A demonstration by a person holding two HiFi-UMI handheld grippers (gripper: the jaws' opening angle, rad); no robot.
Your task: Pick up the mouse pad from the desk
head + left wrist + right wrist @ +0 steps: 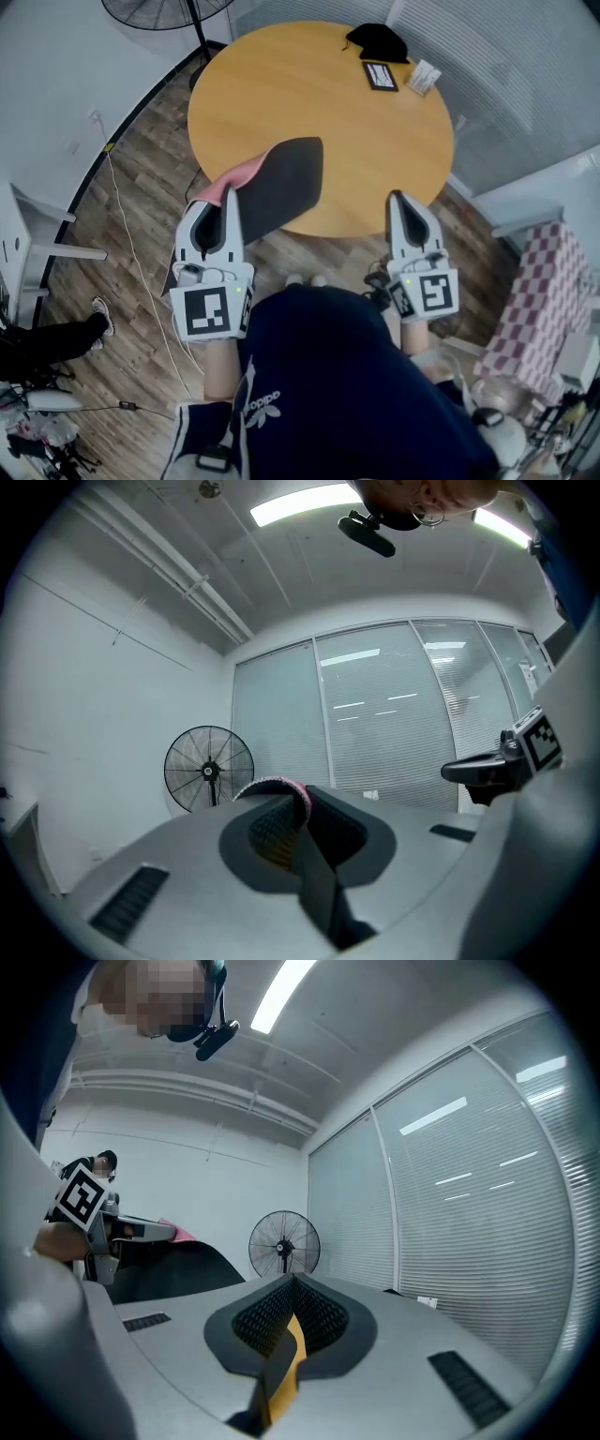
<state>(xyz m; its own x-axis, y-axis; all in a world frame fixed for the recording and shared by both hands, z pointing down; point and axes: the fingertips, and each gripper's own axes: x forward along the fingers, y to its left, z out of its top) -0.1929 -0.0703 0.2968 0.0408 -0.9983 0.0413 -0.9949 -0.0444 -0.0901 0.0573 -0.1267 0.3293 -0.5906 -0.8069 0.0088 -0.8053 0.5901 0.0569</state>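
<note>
- We are clamping the mouse pad (286, 183) by its near edge in our left gripper (228, 190).
- The pad is tilting over the round counter's (309, 84) near rim, pink underside showing.
- Our right gripper (397, 197) is hovering beside that rim, closed and empty.

Floor fan (209, 769) (black), checkered cloth (544, 291)

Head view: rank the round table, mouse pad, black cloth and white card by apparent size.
round table
mouse pad
black cloth
white card
The mouse pad, held nearer the camera, may look enlarged, though its rank holds.
</note>
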